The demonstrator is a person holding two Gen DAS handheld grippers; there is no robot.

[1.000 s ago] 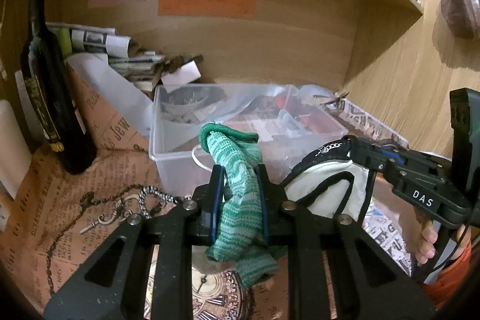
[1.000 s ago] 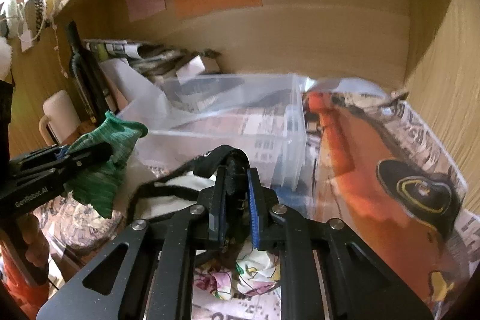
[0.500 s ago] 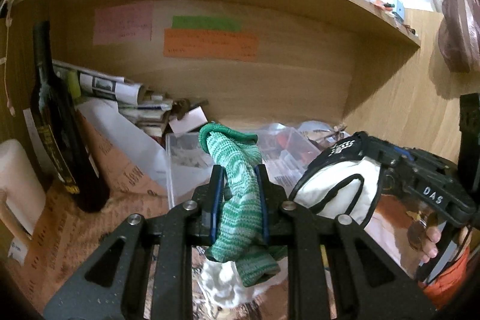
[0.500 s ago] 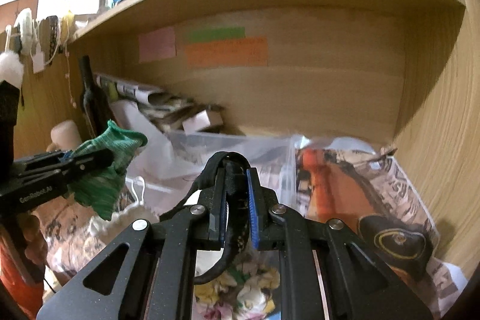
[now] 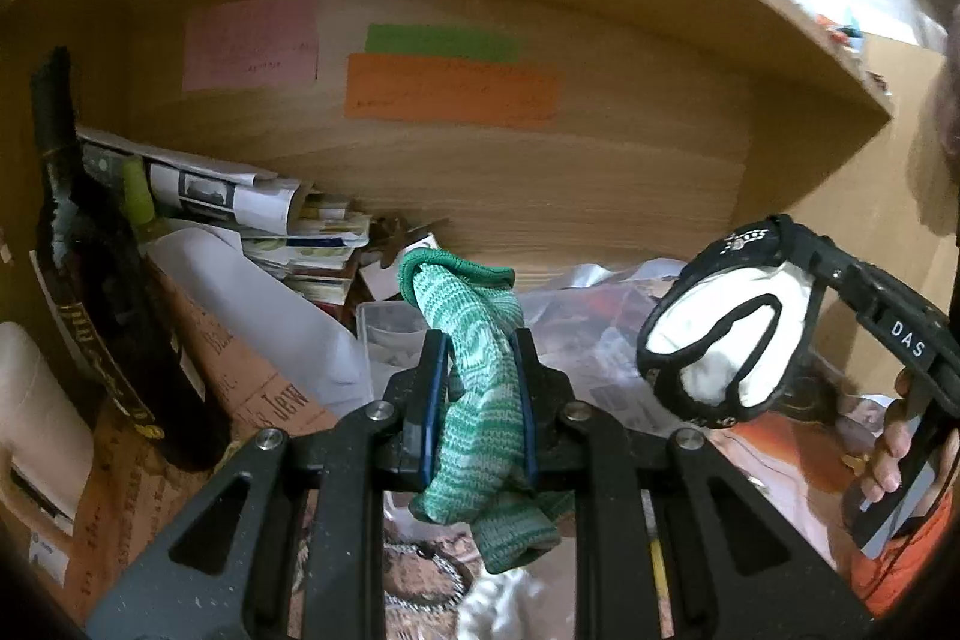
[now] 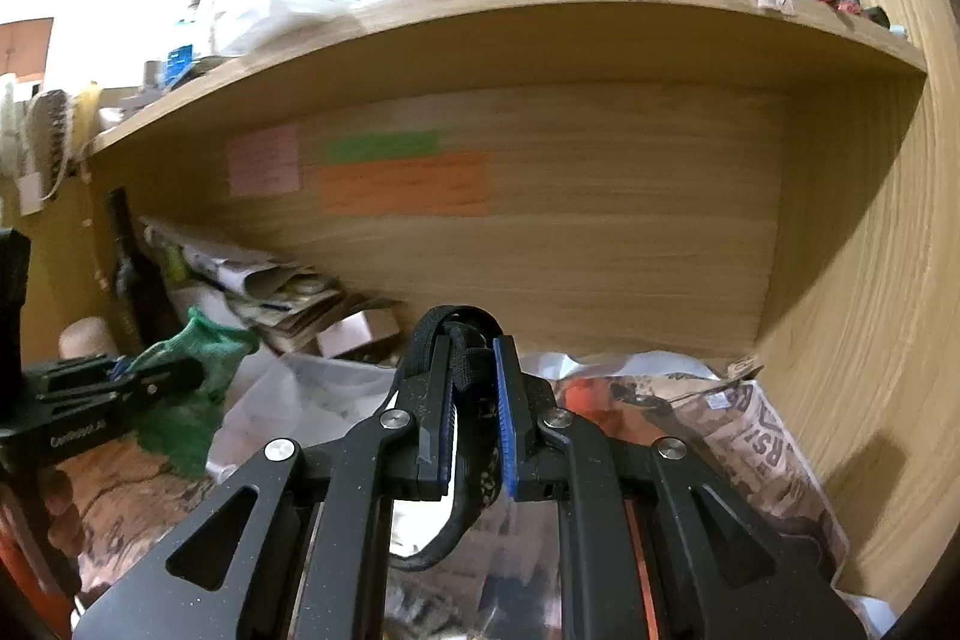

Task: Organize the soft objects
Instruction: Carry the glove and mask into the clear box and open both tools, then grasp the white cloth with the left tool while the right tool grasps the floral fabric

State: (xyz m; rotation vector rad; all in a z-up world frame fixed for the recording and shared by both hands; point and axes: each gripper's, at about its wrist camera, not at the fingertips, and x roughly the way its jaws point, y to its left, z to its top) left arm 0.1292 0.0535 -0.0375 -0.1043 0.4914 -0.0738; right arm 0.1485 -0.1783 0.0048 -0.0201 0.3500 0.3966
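Both my grippers raised since a second ago; clear bin (image 5: pixel 384 334) now low beneath them. Left gripper (image 5: pixel 477 400) clamps green sock (image 5: pixel 480 400) above bin. Right gripper (image 6: pixel 471 412) pinches black-trimmed white glove (image 5: pixel 726 340), right of bin. Judgement: both lifted clear, not yet deposited.

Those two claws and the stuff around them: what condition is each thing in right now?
Left claw: shut on the green knit sock.
Green knit sock: pinched mid-length, both ends drooping, held in the air.
Right claw: shut on the white glove's black trim.
White glove: hanging from the claw, off the surface.
Dark bottle: upright, capped.
Clear plastic bin: lidless.
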